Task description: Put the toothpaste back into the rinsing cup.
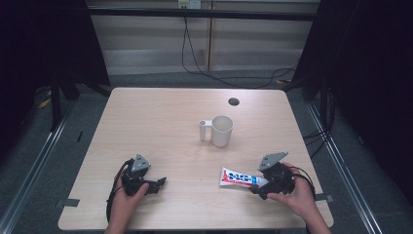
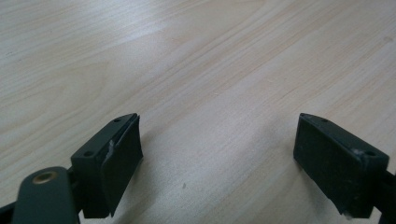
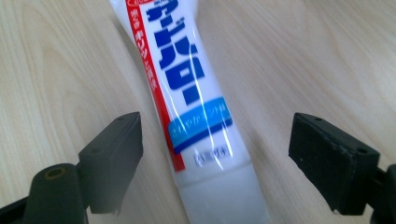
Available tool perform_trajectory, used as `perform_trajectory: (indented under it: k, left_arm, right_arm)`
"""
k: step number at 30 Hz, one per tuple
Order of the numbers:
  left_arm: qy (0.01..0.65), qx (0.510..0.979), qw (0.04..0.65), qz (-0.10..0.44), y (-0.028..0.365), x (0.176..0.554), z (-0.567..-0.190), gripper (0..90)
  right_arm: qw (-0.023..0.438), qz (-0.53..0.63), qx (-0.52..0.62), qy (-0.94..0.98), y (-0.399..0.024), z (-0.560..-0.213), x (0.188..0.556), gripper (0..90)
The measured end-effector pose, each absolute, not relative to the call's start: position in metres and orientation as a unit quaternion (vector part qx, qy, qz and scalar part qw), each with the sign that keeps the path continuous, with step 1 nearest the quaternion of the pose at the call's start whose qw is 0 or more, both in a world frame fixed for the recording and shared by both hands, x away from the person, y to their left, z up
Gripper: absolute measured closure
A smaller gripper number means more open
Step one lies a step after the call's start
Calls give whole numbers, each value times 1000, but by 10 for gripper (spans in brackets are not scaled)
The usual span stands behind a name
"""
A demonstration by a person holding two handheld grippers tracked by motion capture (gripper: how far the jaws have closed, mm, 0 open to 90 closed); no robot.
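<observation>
- The desk was pale wood, with a dark round hole near its far edge.
- A white mug stood upright near the middle.
- A tube lay flat toward the near right corner.

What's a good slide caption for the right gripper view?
Open right hand-held gripper straddling a white plastic toothpaste tube with blue lettering, lying on the light wooden table.

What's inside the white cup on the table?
The white cup looks empty near its rim, where pale inner wall shows. Its bottom is hidden by its own front wall, so something small lying there cannot be ruled out.
</observation>
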State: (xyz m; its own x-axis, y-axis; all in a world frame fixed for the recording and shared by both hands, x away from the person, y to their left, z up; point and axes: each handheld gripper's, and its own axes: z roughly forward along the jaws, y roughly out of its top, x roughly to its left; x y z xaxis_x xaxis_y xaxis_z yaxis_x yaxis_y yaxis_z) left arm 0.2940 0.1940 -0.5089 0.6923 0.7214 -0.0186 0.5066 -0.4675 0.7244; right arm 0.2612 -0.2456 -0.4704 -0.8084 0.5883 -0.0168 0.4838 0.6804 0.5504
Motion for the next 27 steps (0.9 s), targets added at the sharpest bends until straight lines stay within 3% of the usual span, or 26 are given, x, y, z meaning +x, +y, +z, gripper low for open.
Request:
perform_trajectory:
  k: [27]
  left_arm:
    - [364, 844, 365, 147, 194, 294, -509, 150]
  right_arm:
    - [79, 243, 257, 932, -206, -469, 282, 184]
